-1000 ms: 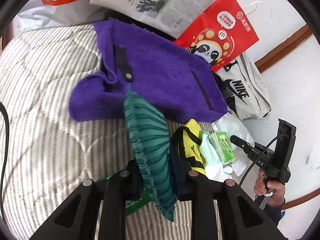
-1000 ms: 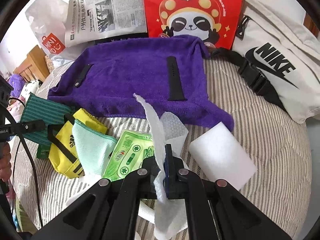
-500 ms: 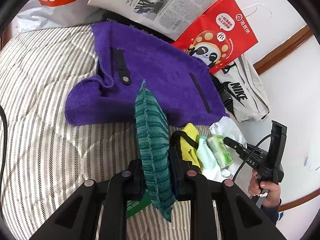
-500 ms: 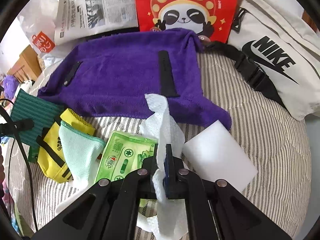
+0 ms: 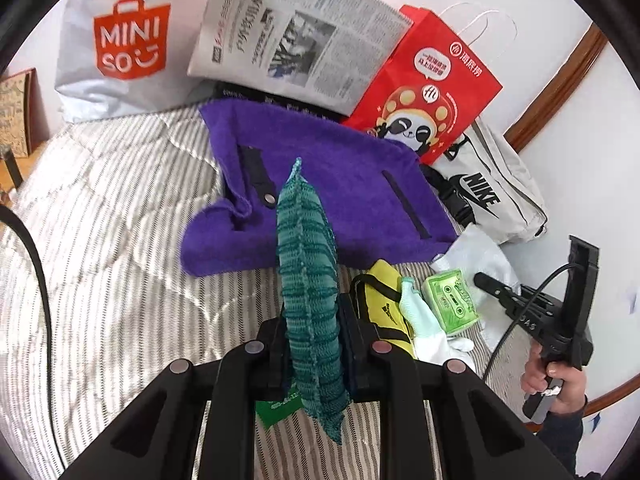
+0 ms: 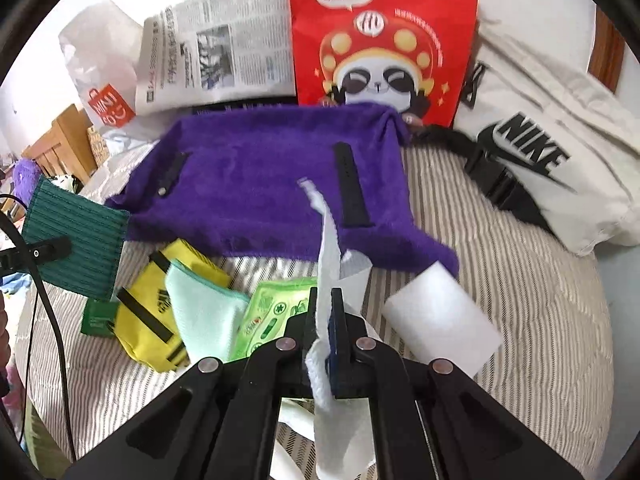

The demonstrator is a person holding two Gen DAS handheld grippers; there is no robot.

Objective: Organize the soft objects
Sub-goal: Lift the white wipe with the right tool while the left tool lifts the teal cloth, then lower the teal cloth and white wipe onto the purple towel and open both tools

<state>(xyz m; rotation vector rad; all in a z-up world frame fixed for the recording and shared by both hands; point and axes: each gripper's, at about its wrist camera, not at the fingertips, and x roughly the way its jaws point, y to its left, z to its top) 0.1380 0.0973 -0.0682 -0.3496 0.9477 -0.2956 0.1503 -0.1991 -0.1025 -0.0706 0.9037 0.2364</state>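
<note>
My left gripper (image 5: 310,312) is shut on a green striped knit cloth (image 5: 308,280) and holds it up edge-on above the striped bed; the cloth shows at the left in the right wrist view (image 6: 74,236). My right gripper (image 6: 325,308) is shut on a white paper tissue (image 6: 330,248), lifted above the pile. A purple towel (image 6: 260,184) lies spread behind, also in the left wrist view (image 5: 320,200). A yellow pouch (image 6: 156,312), a mint cloth (image 6: 204,312) and a green wipes pack (image 6: 272,312) lie in front of it.
A white sponge block (image 6: 440,320) lies to the right of my right gripper. A red panda bag (image 6: 380,40), a newspaper (image 6: 216,60), a Miniso bag (image 5: 120,48) and a white Nike bag (image 6: 540,160) line the back. A green tag (image 6: 96,318) lies on the striped bedcover (image 5: 100,220).
My left gripper has lifted the green cloth higher and more upright. My right gripper has raised the tissue, which now stands up in a thin strip.
</note>
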